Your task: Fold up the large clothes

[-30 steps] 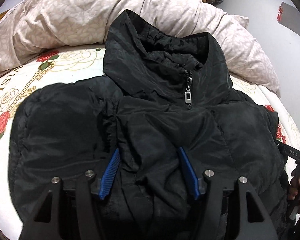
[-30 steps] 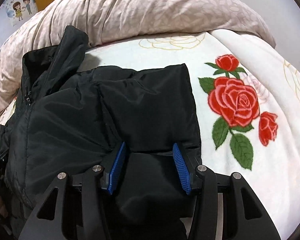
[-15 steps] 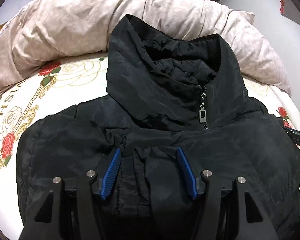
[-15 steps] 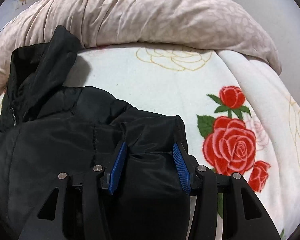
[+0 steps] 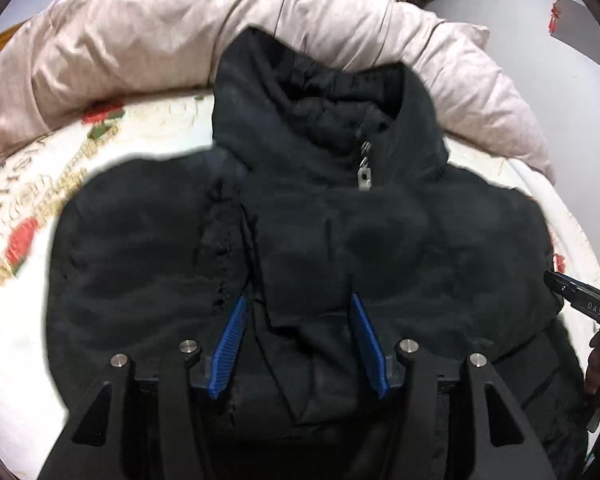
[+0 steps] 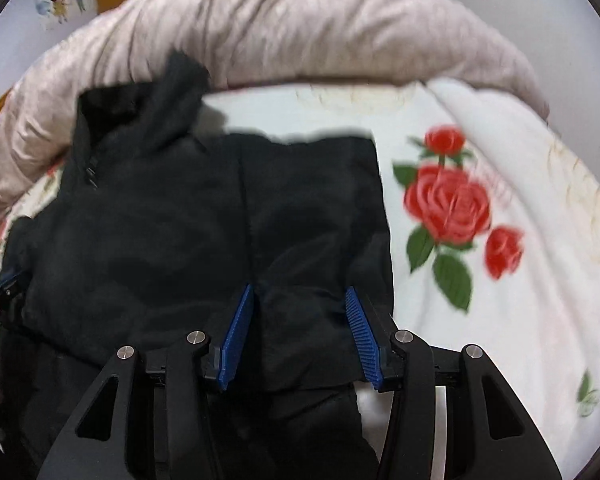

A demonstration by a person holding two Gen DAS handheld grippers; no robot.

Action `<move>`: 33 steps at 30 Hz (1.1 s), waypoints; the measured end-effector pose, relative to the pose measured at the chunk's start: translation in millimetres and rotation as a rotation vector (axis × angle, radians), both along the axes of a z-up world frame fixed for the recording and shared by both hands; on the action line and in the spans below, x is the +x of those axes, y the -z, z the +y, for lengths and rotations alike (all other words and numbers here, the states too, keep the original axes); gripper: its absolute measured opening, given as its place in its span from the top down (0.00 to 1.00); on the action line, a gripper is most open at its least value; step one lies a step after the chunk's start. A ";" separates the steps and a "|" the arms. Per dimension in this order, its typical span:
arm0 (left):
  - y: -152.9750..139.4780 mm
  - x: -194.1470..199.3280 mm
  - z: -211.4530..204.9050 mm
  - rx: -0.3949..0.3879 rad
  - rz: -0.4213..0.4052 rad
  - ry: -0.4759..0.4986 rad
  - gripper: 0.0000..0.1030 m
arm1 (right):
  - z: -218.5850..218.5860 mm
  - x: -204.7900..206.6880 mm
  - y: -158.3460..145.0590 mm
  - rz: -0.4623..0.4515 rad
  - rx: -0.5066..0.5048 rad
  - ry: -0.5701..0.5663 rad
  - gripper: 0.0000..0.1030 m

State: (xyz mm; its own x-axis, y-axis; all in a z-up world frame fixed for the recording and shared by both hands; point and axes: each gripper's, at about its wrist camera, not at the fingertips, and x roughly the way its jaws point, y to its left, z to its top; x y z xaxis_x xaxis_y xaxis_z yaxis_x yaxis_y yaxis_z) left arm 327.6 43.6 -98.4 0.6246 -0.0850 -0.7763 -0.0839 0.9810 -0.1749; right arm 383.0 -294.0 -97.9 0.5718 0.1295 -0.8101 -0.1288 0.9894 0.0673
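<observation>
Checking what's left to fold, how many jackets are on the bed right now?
1: the black jacket lies front up mid-bed, collar toward the quilt. Any garment underneath would be hidden.

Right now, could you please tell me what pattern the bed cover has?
White with red roses and green leaves; it shows best in the right wrist view.

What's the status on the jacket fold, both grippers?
Left gripper and right gripper both open, fabric between the fingers, not clamped. Jacket face up on bed, zipped, collar against duvet. Nothing in the way.
</observation>
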 end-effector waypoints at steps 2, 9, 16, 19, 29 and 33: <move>2.0 2.2 -3.4 0.016 -0.002 -0.001 0.43 | -1.6 5.5 6.9 0.006 0.003 0.003 0.51; -13.8 1.6 -3.6 0.027 0.035 -0.007 0.42 | 0.0 2.8 -9.4 0.015 -0.023 0.026 0.50; -65.2 -45.9 6.6 0.043 -0.007 -0.036 0.43 | 15.1 -52.0 -69.1 -0.066 0.020 -0.005 0.50; -84.8 -70.3 10.0 0.048 -0.014 -0.060 0.43 | 28.5 -75.4 -84.9 -0.078 0.044 -0.031 0.49; -116.6 -98.3 15.0 -0.022 -0.028 -0.052 0.39 | 79.0 -100.1 -101.8 -0.052 0.098 -0.164 0.49; -122.0 -74.2 25.5 -0.030 -0.029 -0.059 0.37 | 89.8 -76.7 -109.4 -0.058 0.110 -0.188 0.47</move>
